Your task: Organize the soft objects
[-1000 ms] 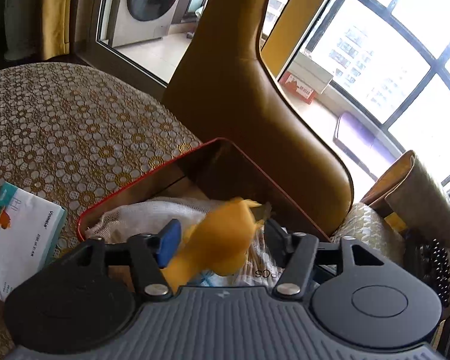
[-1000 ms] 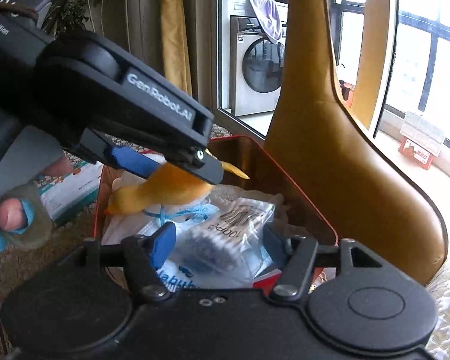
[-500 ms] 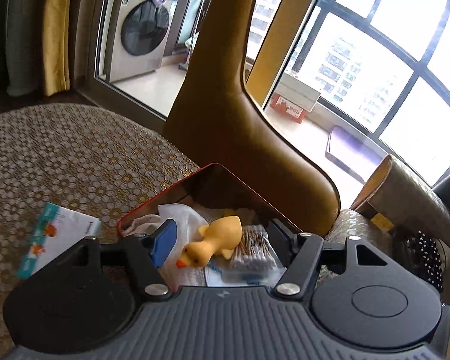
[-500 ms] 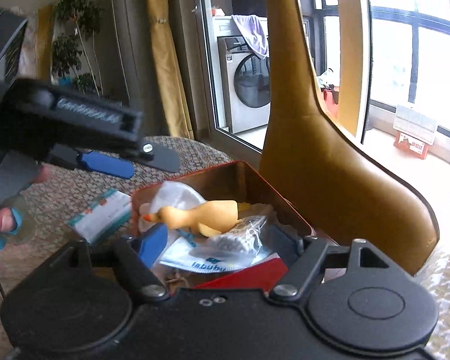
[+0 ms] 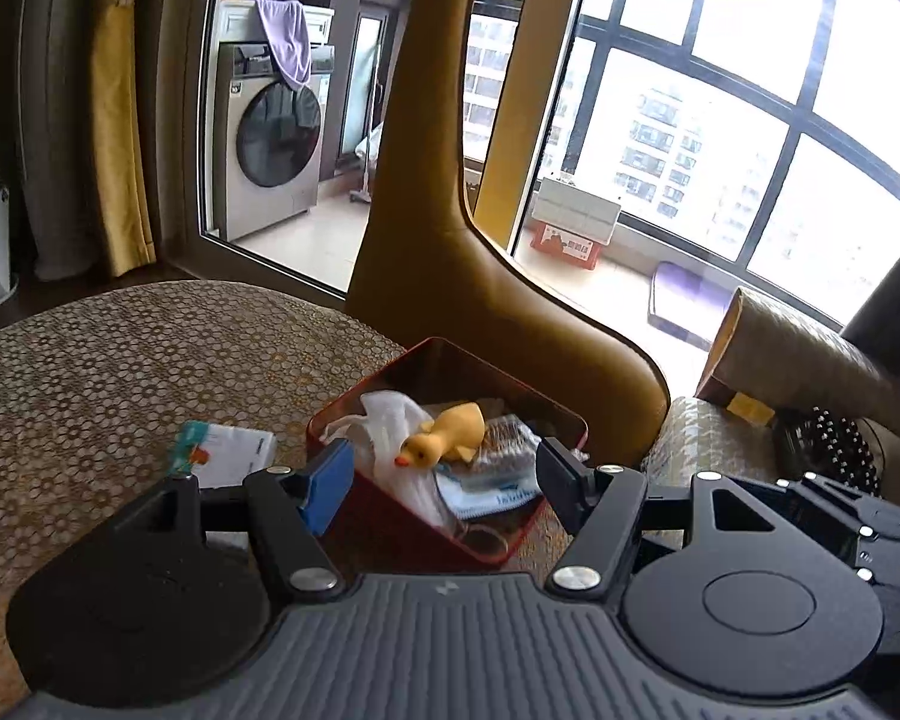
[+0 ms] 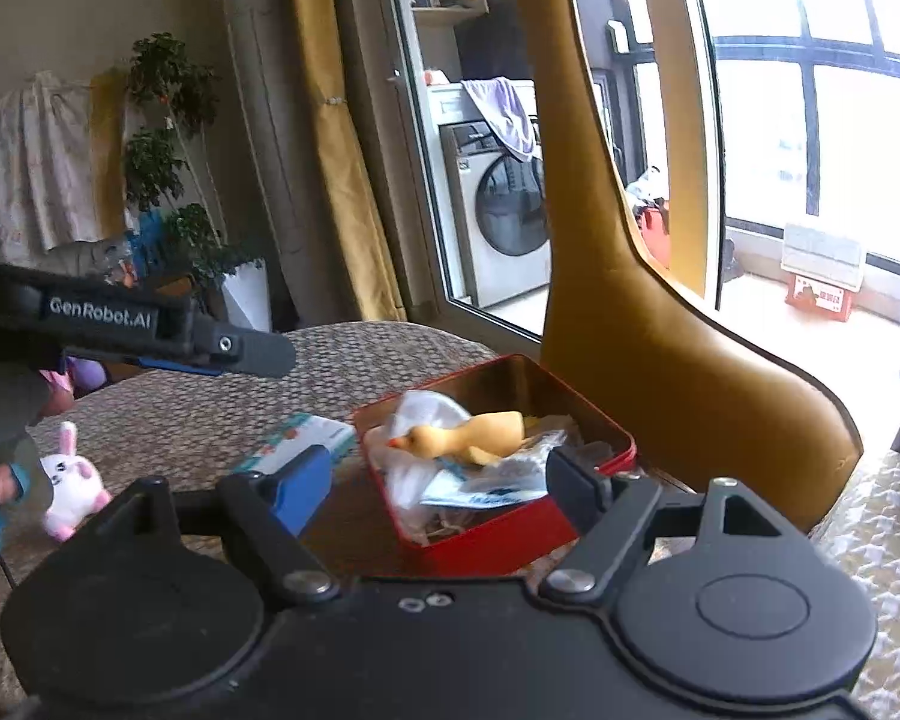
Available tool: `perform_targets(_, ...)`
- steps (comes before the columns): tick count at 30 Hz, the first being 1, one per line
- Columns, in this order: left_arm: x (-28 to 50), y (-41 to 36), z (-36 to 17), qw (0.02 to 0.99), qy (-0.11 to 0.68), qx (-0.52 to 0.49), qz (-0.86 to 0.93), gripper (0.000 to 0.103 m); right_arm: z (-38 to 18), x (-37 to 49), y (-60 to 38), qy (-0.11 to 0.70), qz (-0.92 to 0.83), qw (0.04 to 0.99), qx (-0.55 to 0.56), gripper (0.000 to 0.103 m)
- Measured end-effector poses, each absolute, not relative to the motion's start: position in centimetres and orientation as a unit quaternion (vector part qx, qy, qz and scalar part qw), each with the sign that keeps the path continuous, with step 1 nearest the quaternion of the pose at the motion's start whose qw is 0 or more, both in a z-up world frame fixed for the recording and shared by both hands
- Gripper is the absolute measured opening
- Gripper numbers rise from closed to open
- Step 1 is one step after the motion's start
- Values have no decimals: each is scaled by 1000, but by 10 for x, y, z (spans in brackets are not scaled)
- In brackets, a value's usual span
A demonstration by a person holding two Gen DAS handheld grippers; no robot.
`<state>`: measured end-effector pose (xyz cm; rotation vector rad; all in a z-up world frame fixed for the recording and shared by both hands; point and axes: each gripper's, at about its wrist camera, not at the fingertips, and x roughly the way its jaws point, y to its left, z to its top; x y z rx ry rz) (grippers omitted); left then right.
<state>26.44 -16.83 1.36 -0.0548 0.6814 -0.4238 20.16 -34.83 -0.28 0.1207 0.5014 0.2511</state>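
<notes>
A yellow rubber duck (image 5: 444,438) lies on its side in an open red tin (image 5: 546,414) on top of white mesh and plastic packets; it also shows in the right wrist view (image 6: 468,438), in the tin (image 6: 606,420). My left gripper (image 5: 444,480) is open and empty, held back from the tin; in the right wrist view it hangs over the table at left (image 6: 234,354). My right gripper (image 6: 438,486) is open and empty in front of the tin. A pink and white plush rabbit (image 6: 72,486) lies on the table at left.
A white and teal tissue pack (image 5: 222,456) lies left of the tin, also in the right wrist view (image 6: 300,444). A tall mustard chair back (image 5: 480,276) stands right behind the tin. A cushion and a black studded bag (image 5: 834,450) lie at right.
My left gripper let go of the duck, which now lies in the tin. Both grippers have drawn back and up from the tin.
</notes>
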Motion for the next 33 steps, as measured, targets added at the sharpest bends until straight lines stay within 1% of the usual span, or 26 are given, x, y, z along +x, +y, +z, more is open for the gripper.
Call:
perform_targets(7,220,-151,16,927,312,-12,-210,67,8,165,-338,219,132,965,60,80)
perform_targets(10,202,-141,14,928,305,-10,-212,67,10,148,-334,205,131,968,61,82)
perform_targets(13,184,-131,15,932,294,-10,-211,67,10,135,-334,192,131,970,71,83)
perform_targets(19,151,-118,16,943,266,4,-198,67,11,115,-330,184,130,971,82,86)
perform_targets(23,137,-113,13,943,272,4,-192,67,14,106,-325,177,129,972,86,88)
perform_targets(27,124,-108,9,946,268,6,-185,73,11,98,-324,176,132,971,98,90)
perform_targets(31,113,-101,7,948,266,-2,-177,73,9,92,-320,181,131,970,98,91)
perform_targets(32,112,-100,7,948,266,-5,-176,74,8,90,-319,182,132,969,100,92)
perform_targets(33,109,-98,6,948,266,-7,-176,78,8,89,-318,184,133,969,101,92)
